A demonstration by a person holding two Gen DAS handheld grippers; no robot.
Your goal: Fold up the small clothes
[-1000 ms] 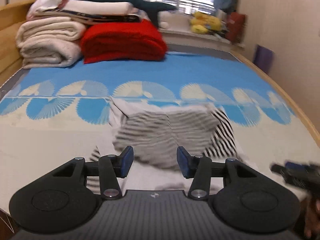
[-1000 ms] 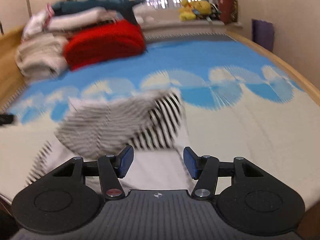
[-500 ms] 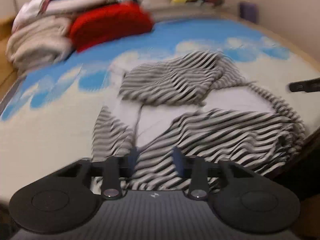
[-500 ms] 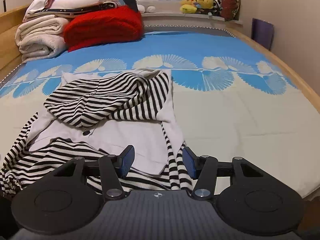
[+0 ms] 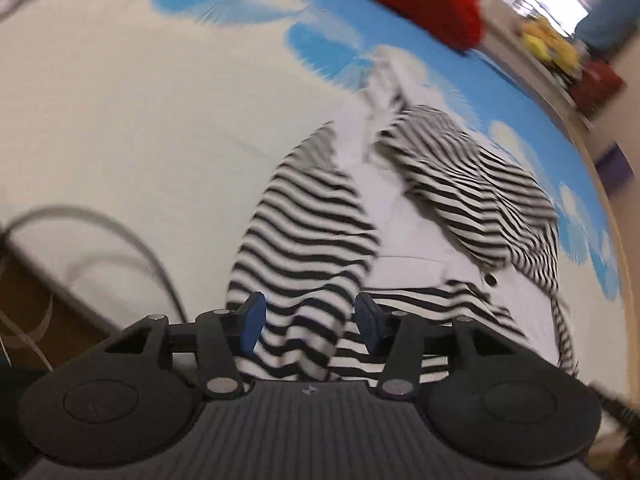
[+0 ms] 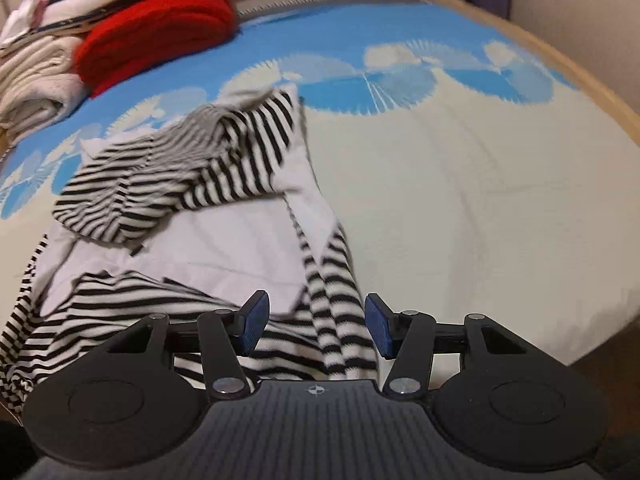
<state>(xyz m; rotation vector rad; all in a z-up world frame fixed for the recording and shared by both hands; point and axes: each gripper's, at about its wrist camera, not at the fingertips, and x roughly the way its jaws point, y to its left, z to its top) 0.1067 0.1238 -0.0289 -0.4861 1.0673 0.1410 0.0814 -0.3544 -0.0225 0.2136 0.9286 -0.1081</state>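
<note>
A small black-and-white striped garment with white panels (image 6: 192, 224) lies crumpled on the bed near its front edge; it also shows in the left wrist view (image 5: 400, 216). My left gripper (image 5: 308, 324) is open, low over the garment's near left striped part, with striped cloth between its jaws. My right gripper (image 6: 316, 328) is open over the garment's near right striped sleeve (image 6: 336, 300), which runs between its jaws. Neither holds the cloth.
The bed has a blue and cream sheet (image 6: 460, 184). Folded cream towels (image 6: 28, 80) and a red blanket (image 6: 160, 32) are stacked at the far left. A wooden bed rail (image 6: 580, 80) runs along the right. A grey cable (image 5: 120, 232) lies at the left edge.
Both grippers have dropped closer to the garment's near edge. The left view has swung to the garment's left side; the right gripper has moved onto the right sleeve. Both stay open.
</note>
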